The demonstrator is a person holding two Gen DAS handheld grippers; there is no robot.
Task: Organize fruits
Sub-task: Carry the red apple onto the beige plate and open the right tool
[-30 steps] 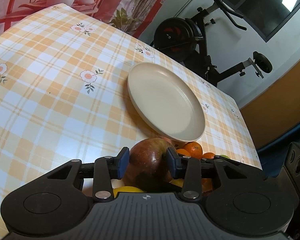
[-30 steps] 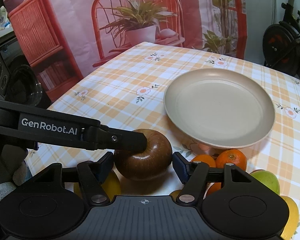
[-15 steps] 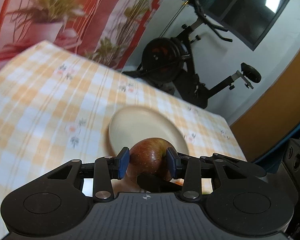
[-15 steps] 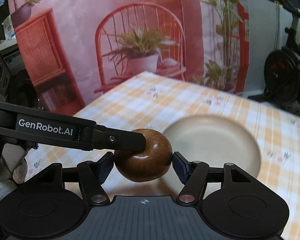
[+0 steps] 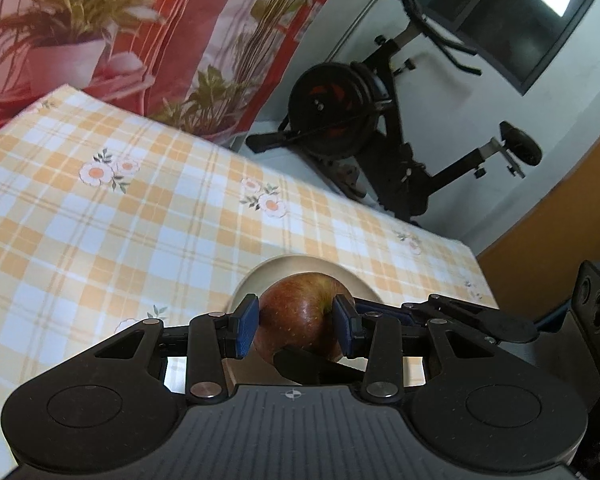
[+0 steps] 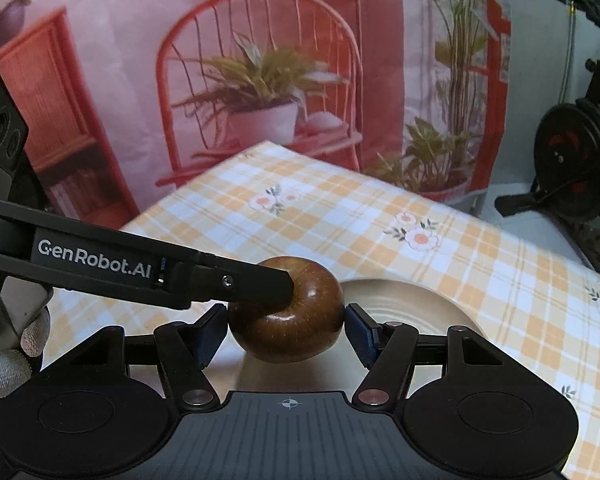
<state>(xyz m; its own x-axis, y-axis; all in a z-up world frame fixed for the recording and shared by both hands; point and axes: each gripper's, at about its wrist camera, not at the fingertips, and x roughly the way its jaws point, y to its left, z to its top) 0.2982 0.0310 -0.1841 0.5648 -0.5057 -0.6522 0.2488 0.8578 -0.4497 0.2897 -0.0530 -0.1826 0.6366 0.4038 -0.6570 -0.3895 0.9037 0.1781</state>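
One counter (image 5: 100,232) under an orange-and-white checked cloth with small flower prints filled most of both views, with a printed red backdrop (image 6: 260,60) and an exercise bike (image 5: 360,120) behind it. On the cloth lay a beige plate (image 6: 420,304), partly hidden behind the tools. Both tongs met at a single red apple (image 5: 300,328), which was held up in the air in front of the plate. The left tongs (image 5: 296,326) were clenched on the apple, blue pads pressed to its two sides. The right tongs (image 6: 286,330) bracketed the same apple, pads at or just beside its skin; I could not tell whether they pressed it.
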